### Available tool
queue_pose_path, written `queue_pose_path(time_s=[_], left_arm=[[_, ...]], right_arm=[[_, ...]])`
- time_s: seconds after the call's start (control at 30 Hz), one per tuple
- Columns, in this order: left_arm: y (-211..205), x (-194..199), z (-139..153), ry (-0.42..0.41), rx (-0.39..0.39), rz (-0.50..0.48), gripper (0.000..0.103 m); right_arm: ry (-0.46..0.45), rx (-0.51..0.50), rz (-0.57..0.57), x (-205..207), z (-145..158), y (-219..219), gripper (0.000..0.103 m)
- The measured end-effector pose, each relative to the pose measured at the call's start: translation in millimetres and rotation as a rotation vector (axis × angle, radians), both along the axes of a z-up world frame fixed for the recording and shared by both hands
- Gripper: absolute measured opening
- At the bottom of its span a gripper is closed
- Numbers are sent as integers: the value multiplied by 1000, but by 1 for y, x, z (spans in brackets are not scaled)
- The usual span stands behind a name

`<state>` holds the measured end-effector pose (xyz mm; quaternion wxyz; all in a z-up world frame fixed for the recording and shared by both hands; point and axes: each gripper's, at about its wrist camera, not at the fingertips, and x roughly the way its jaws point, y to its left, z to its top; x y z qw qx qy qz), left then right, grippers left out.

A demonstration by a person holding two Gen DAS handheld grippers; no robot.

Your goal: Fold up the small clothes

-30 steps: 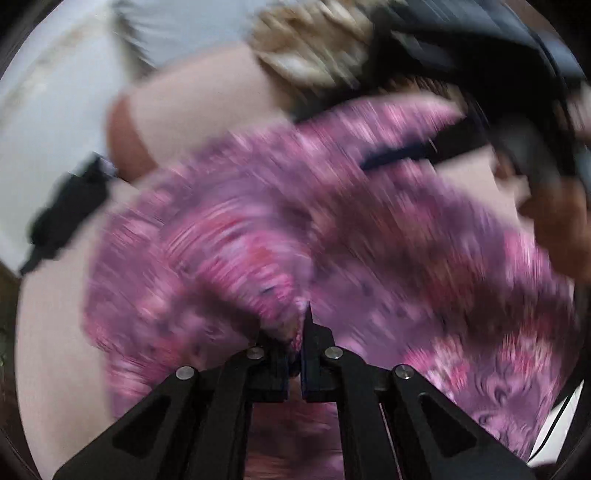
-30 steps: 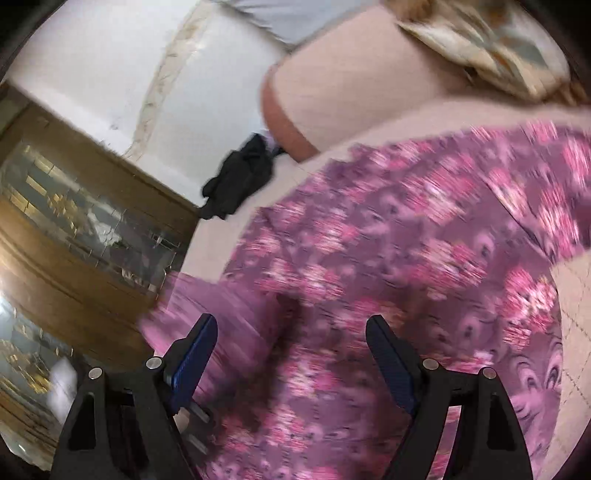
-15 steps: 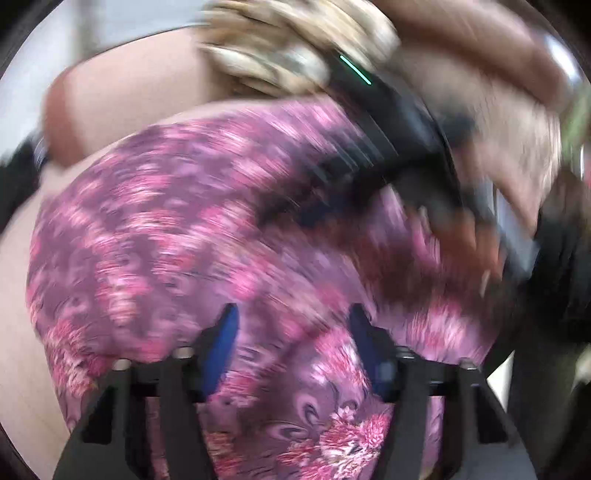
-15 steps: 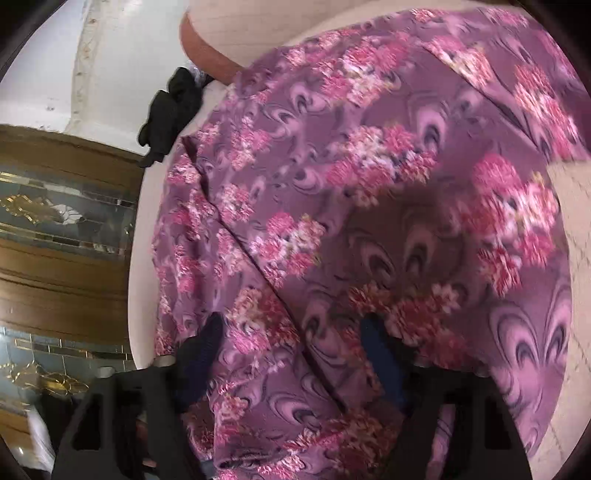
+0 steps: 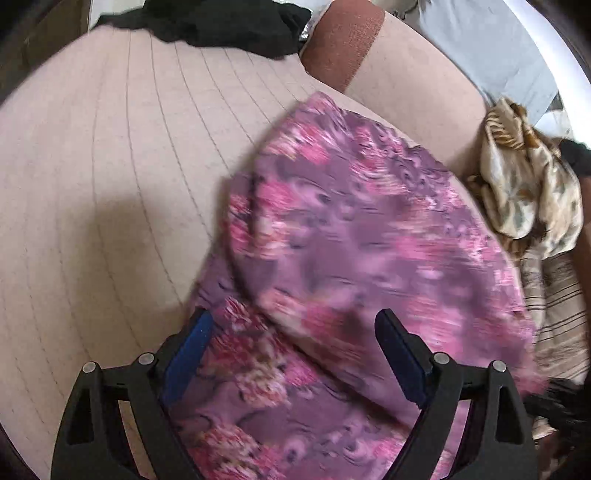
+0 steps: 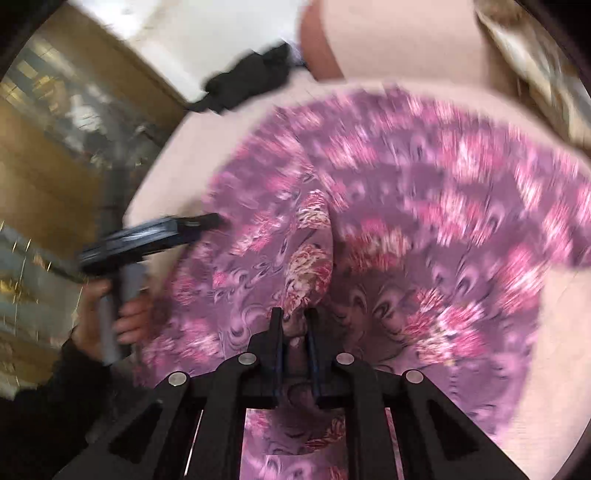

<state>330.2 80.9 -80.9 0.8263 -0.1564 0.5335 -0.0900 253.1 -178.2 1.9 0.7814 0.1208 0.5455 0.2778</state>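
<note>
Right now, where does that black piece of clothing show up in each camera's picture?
Left wrist view: black garment at top, left of centre, on the beige couch.
Right wrist view: black garment upper left of centre.
Shared landmark: the purple floral cloth.

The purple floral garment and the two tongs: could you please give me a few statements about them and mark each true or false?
1. The right tongs are shut on a fold of the purple floral garment. True.
2. The left tongs are clamped on the garment. False: their jaws stand wide apart, with the fabric lying between them.
3. A black garment lies at the far edge of the beige quilted surface. True.
4. The beige patterned cloth lies on top of the purple garment. False: it sits beside it, to the right in the left wrist view.
</note>
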Motion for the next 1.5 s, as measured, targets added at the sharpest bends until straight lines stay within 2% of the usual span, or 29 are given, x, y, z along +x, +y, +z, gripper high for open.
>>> queue_pose_path(time_s=[0.07,0.13,0.2,0.23,0.37,0.43,0.5,0.53,0.6,0.67,0.77,0.83,0.87,0.9,0.93,1.0,1.03,1.07,1.1,1.13,1.2,1.23,1.27,1.33,1.37,1.4,1.43,1.47,1.5], left_arm=[[-2,0,1,-11,18,7,89],[-6,0,3,-15,37,11,89],[-2,0,2,-10,47,9,89],[0,1,1,-8,44,12,89],[3,3,0,-4,24,26,89],[-1,-1,4,-18,58,29,89],[-14,-14,17,-58,106,14,89],[-22,-26,26,-96,108,3,89],[-42,-44,34,-127,71,-37,89],[-69,-56,31,-96,17,-127,89],[-94,-77,17,-8,-41,-161,89],[-94,-90,11,37,-101,-129,88],[-92,-95,7,55,-126,-103,87],[-90,-99,3,79,-160,-78,86],[-89,-99,-3,100,-193,-60,81],[-92,-91,-13,118,-178,-14,63],[-93,-87,-12,100,-146,10,29],[-94,-83,-10,102,-124,19,6],[-92,-83,-8,133,-170,26,3],[-88,-88,-2,137,-233,39,3],[-91,-99,8,115,-176,22,4],[-94,-103,10,126,-125,15,14],[-98,-109,12,155,-84,15,34],[-102,-124,22,131,-77,8,53],[-107,-135,33,89,-63,-7,58],[-116,-151,48,26,-28,-39,63],[-121,-162,55,-8,-3,-57,75],[-131,-180,66,-66,43,-86,80],[-137,-192,72,-101,68,-108,80]], right_arm=[[0,-53,56,-6,2,0,19],[67,-174,129,-6,-32,8,23],[173,-228,125,-4,-73,1,21],[182,-217,122,-3,-76,-2,20],[90,-147,118,-6,-37,-12,19],[114,-180,150,-7,-46,-8,23],[173,-241,179,-7,-67,-5,48],[187,-236,169,-6,-69,-11,50],[171,-183,117,0,-56,-22,66],[121,-67,88,3,-36,-35,78],[134,-34,100,5,-36,-36,76],[192,-42,80,0,-51,-40,55],[220,-33,71,-3,-62,-42,39],[234,-23,61,-10,-64,-43,33],[219,-6,36,-19,-62,-45,32],[204,6,-22,-30,-63,-47,10],[206,30,-65,-35,-64,-49,10],[210,58,-94,-41,-65,-53,10],[197,76,-108,-50,-59,-55,10],[185,84,-117,-53,-59,-58,10],[154,87,-138,-63,-54,-63,15],[155,70,-152,-66,-60,-64,20],[207,76,-166,-68,-70,-66,24],[203,149,-211,-76,-65,-76,27],[173,171,-234,-80,-55,-84,40],[113,217,-283,-91,-40,-97,68],[67,246,-334,-101,-30,-109,82],[18,264,-398,-112,-21,-120,97],[-42,273,-474,-130,-12,-131,98]])
